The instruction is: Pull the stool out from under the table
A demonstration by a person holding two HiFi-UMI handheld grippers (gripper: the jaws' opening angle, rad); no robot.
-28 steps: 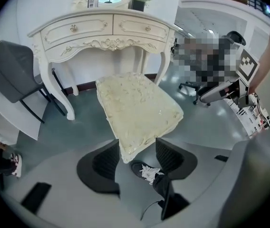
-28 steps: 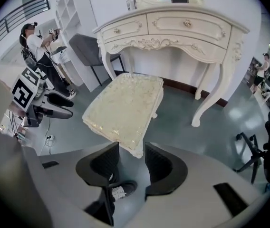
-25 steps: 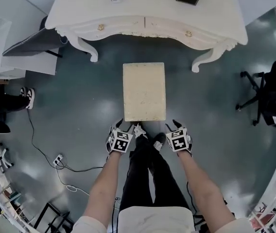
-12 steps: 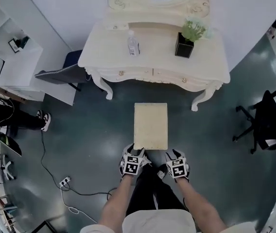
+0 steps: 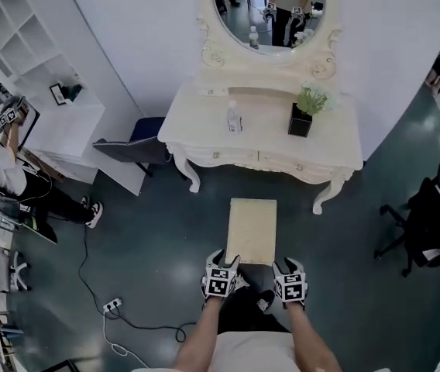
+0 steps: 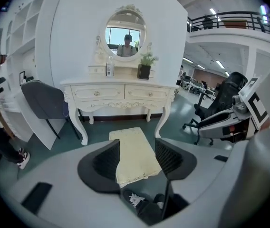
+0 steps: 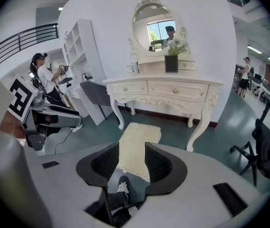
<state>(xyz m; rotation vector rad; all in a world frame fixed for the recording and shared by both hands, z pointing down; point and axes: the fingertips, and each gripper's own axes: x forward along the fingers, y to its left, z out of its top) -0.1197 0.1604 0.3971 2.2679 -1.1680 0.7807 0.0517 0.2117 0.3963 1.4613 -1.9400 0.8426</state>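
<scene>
Cream stool [image 5: 252, 231] stands on dark floor [image 5: 166, 231], wholly clear of table [image 5: 336, 149], lengthwise toward person; looks pulled out, job likely done. Left gripper [image 5: 221, 263] and right gripper [image 5: 286, 266] hover at its near end, jaws well apart, gripping nothing. Count: one stool, one table, two grippers; on tabletop one bottle [image 5: 235, 118], one potted plant [image 5: 304, 111].

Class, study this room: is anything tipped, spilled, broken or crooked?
Nothing stands out. The stool stands upright in front of the table; the bottle and potted plant sit upright on it. Only a power strip lies loose on the floor.
</scene>
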